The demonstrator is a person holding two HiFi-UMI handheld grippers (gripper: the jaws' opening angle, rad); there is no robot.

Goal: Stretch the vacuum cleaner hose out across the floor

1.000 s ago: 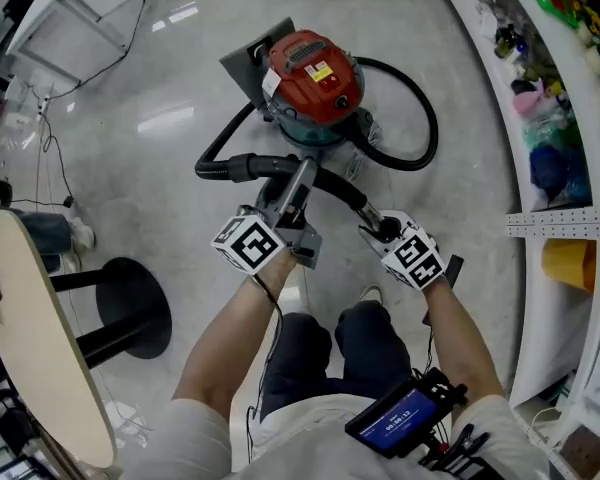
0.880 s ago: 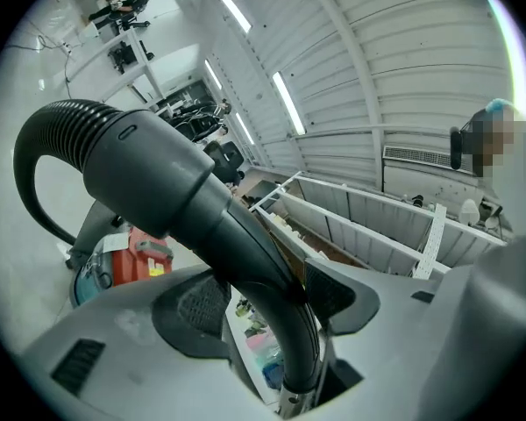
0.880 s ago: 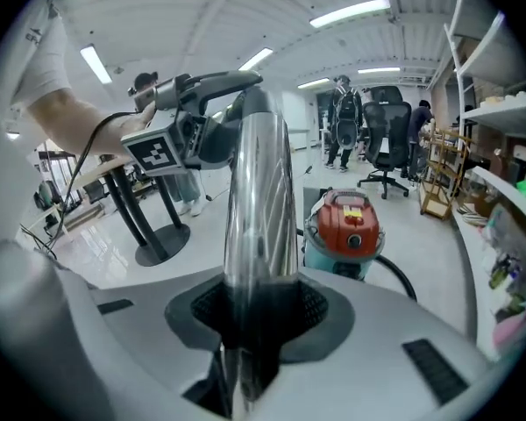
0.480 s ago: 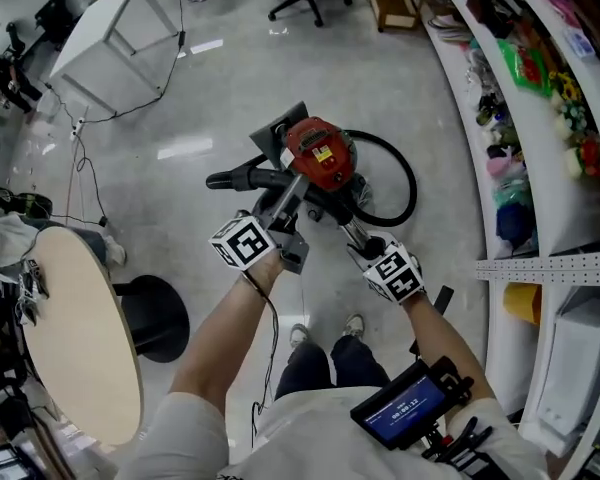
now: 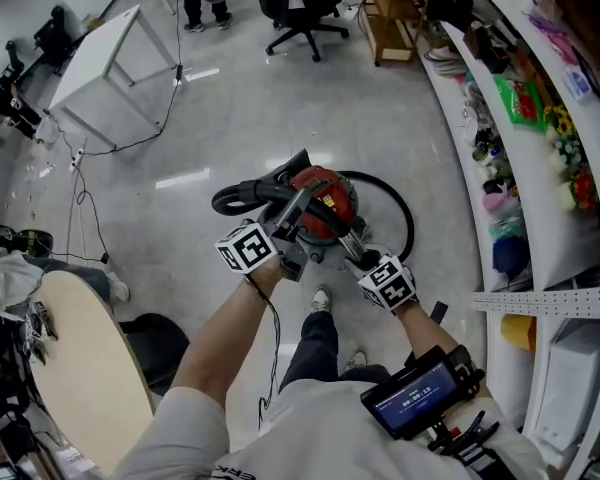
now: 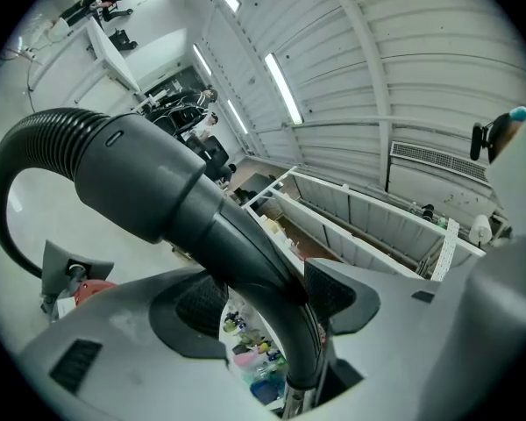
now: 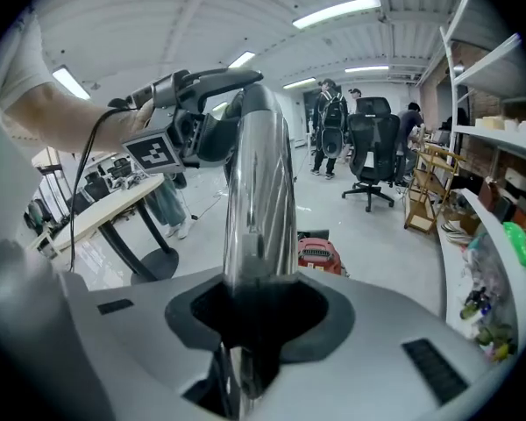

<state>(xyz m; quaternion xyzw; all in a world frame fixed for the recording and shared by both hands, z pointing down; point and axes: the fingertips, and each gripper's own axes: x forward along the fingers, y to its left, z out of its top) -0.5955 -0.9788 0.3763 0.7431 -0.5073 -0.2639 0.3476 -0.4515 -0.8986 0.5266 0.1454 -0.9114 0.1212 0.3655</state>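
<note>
Lying clamped between jaws: hose (image 6: 140, 182), wand (image 7: 259, 191)

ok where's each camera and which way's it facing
Head view: on head, steeply down at red vacuum cleaner; arms, legs, left gripper, right gripper show.
Left gripper view: along jaws, shut on black hose handle; no body.
Right gripper view: along jaws shut on chrome tube; left forearm shows.
Shared with head view: vacuum cleaner.
</note>
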